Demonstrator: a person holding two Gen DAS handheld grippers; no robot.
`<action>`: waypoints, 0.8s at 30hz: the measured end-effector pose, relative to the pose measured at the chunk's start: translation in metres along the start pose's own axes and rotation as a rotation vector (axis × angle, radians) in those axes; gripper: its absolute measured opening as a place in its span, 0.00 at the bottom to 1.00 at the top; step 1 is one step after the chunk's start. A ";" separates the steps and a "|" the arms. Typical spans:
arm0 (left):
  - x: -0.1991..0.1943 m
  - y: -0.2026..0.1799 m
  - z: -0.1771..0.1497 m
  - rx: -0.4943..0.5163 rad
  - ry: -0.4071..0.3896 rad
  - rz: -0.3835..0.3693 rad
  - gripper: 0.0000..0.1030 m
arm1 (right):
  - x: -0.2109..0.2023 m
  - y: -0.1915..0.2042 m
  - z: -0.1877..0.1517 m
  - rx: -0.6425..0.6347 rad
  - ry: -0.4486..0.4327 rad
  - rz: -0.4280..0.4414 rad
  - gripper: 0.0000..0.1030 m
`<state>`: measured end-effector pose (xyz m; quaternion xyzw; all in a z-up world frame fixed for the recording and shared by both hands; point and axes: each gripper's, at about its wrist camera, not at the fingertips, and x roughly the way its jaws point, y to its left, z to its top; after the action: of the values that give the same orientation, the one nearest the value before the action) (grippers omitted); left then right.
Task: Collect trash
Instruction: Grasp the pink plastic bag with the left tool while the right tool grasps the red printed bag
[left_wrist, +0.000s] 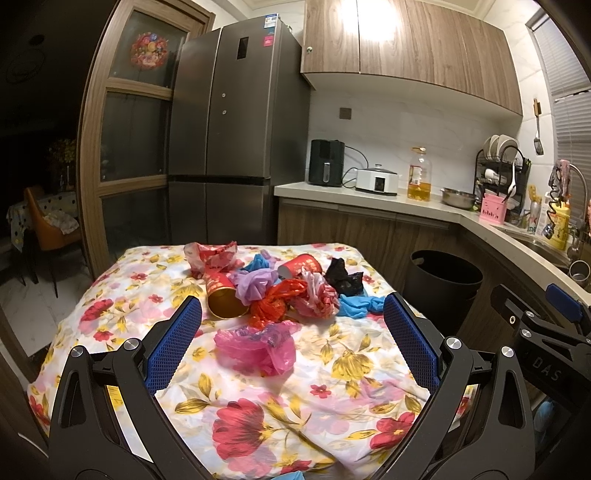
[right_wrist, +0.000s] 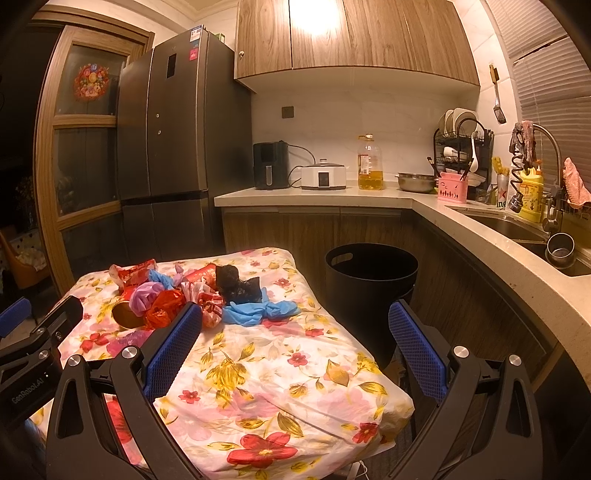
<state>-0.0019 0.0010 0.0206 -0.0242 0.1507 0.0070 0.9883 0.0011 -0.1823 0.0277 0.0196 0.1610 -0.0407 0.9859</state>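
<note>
A heap of trash lies on the flowered tablecloth (left_wrist: 258, 413): a pink plastic bag (left_wrist: 258, 345) nearest me, a red bag (left_wrist: 275, 301), a purple bag (left_wrist: 255, 282), a black bag (left_wrist: 341, 278), blue gloves (left_wrist: 360, 306) and a red-and-gold tube (left_wrist: 223, 297) on its side. My left gripper (left_wrist: 291, 332) hangs open above the cloth, the pink bag between its blue pads (left_wrist: 175, 347), untouched. My right gripper (right_wrist: 295, 339) is open over the table's right part, short of the blue gloves (right_wrist: 258, 310) and black bag (right_wrist: 236, 284). A black bin (right_wrist: 369, 288) stands right of the table.
The black bin (left_wrist: 443, 284) sits between the table and the L-shaped counter (right_wrist: 461, 225), which carries an air fryer, a cooker, an oil bottle (right_wrist: 369, 166), a steel bowl and a dish rack. A sink (right_wrist: 517, 229) is at the right. A tall fridge (left_wrist: 229, 147) stands behind.
</note>
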 end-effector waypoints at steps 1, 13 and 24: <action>0.000 0.000 0.000 0.000 0.000 0.001 0.94 | 0.001 -0.001 0.001 0.001 0.001 0.003 0.95; 0.023 0.036 -0.019 -0.082 -0.007 0.047 0.92 | 0.035 0.007 -0.005 0.021 0.013 0.092 0.95; 0.093 0.053 -0.068 -0.099 0.049 0.036 0.75 | 0.084 0.016 -0.015 0.039 0.009 0.159 0.94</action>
<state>0.0652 0.0513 -0.0748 -0.0706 0.1750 0.0317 0.9815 0.0771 -0.1719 -0.0125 0.0518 0.1624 0.0348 0.9847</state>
